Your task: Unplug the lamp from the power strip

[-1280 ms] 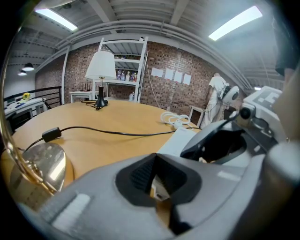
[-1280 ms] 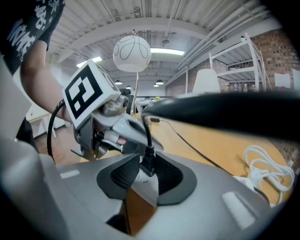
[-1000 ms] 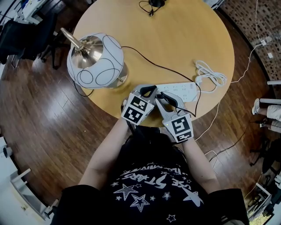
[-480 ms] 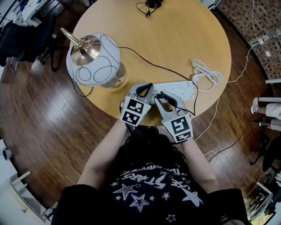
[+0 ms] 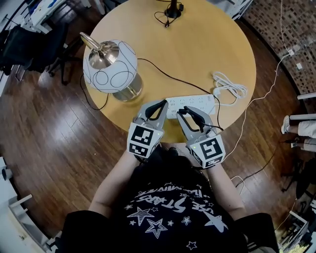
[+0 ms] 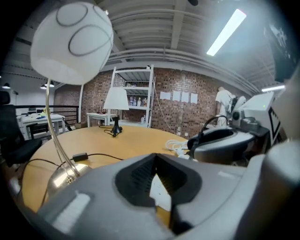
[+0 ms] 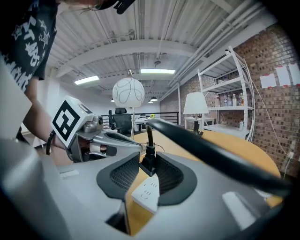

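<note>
A white globe lamp point(image 5: 109, 64) on a brass base stands at the table's left. Its black cord point(image 5: 173, 75) runs to a black plug point(image 7: 148, 164) that sits in the white power strip point(image 5: 197, 103) near the front edge. My right gripper point(image 7: 149, 159) is shut on that plug, a pad on each side, and the cord arches over it. My left gripper point(image 5: 162, 105) has its tips together at the strip's left end. The strip point(image 6: 159, 190) shows white through the gap behind its tips.
The strip's white cable point(image 5: 229, 84) lies coiled at the right and trails off the round wooden table point(image 5: 197, 44) to the floor. A small black stand with a cord point(image 5: 173, 7) sits at the far edge. Chairs and desks stand beyond on the left.
The head view has shifted a little and the two grippers now sit slightly further apart. Both stay at the power strip, and the plug is still in its socket.
</note>
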